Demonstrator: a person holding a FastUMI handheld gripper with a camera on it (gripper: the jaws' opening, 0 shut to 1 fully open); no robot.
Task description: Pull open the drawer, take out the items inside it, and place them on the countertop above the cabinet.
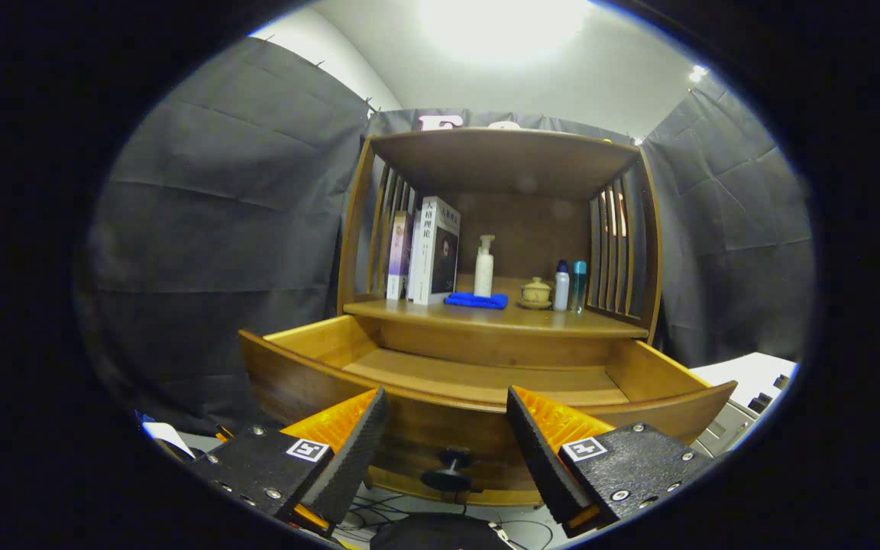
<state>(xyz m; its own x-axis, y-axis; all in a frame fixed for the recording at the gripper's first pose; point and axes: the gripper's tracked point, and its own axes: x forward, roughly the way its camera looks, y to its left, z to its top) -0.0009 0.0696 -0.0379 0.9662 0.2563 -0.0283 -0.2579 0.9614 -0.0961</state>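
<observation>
A wooden cabinet stands ahead with its drawer [486, 382] pulled out toward me; the drawer's visible floor is bare wood. The drawer's dark round knob [449, 472] sits on its front panel, low between my fingers. My gripper [448, 428] is open, just in front of the drawer front, holding nothing. On the countertop [501, 319] above the drawer lie a folded blue cloth [477, 300], a white pump bottle [484, 266], a small lidded ceramic cup [536, 292], and two slim bottles [570, 286].
Books [428, 252] stand upright at the countertop's left end. Slatted side panels and a top shelf [501, 153] enclose the countertop. Cables [409, 512] lie on the floor below the drawer. A white table [745, 382] with equipment is at the right.
</observation>
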